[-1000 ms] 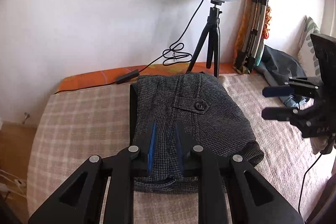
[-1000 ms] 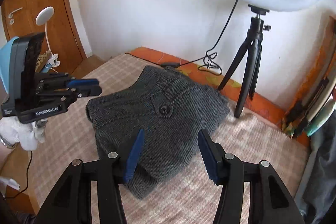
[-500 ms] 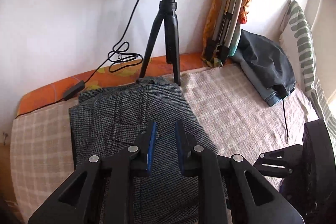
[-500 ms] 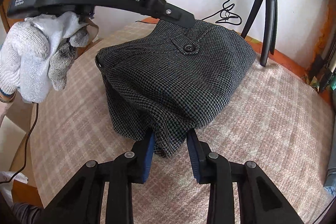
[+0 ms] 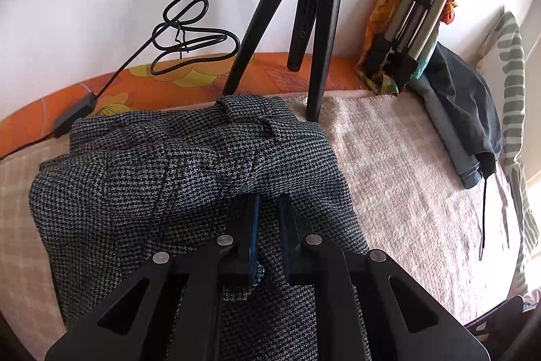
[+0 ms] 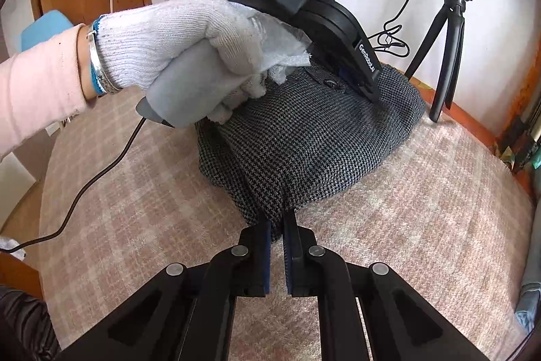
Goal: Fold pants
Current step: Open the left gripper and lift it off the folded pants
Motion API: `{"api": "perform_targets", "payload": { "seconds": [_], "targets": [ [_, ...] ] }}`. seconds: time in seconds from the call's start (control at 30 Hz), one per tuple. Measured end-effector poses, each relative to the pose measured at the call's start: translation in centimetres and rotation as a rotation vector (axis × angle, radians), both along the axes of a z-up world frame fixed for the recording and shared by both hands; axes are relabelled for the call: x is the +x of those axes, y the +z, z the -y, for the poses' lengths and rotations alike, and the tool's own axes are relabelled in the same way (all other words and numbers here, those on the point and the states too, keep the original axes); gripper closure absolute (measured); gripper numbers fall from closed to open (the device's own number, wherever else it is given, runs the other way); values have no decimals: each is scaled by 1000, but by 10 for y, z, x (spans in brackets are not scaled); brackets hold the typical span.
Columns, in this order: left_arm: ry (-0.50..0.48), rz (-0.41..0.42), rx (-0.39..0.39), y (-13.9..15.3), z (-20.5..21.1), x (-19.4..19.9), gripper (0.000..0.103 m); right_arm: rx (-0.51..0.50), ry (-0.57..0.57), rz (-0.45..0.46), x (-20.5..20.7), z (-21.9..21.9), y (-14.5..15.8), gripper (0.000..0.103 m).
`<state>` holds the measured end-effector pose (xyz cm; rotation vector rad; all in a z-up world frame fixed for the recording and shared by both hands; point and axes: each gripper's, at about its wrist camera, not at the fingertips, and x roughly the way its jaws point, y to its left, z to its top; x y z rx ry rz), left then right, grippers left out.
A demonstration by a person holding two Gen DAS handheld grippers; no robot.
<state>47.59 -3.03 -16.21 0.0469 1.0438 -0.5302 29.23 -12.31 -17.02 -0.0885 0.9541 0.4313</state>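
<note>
In the left wrist view, my left gripper (image 5: 268,225) sat at the lower centre of the frame, right on top of the dark grey houndstooth woven pants (image 5: 169,178). The jaws were nearly together, and a raised ridge of the cloth ran up between them, so I judged them clenched on a pinch of the upper layer. The bundle filled the left and centre of the frame, running away from me toward the orange flowered mattress edge (image 5: 135,83) at the top, with the black tripod (image 5: 304,22) standing just beyond the far end. The pale checked bed cover (image 5: 405,175) lay bare to the right.

In the right wrist view, my right gripper (image 6: 277,239) was at the bottom centre, its jaws drawn close on the near pointed corner of the same folded bundle (image 6: 304,151), which rose straight ahead of them toward the upper middle. My white-gloved left hand (image 6: 189,56) came in from the left, holding its black tool down on the far top of the pile, beside the pocket button (image 6: 333,83).

So the pants lay lengthwise ahead of the right jaws, near corner in the right, crown in the left. I judged the next fold would turn on carrying that near corner forward, and the right was the closer one for it.
</note>
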Motion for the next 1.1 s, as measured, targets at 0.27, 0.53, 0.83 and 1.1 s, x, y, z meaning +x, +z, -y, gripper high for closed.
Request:
{"api": "perform_targets", "payload": {
  "seconds": [0.27,0.53,0.83,1.1],
  "targets": [
    [-22,166,68,50,-38,-52,79,110,-6,8,-6,45,25,64],
    [-1,205,165,33,-72,-114,78,245,-262,-26,68,106,27,43],
    [-21,167,95,7,-87,-124,75,309,-377,-145,140,111,-17,39],
    [100,151,-111,66,-125,-63,29,356,-373,-171,146,106,-26,39]
  ]
}}
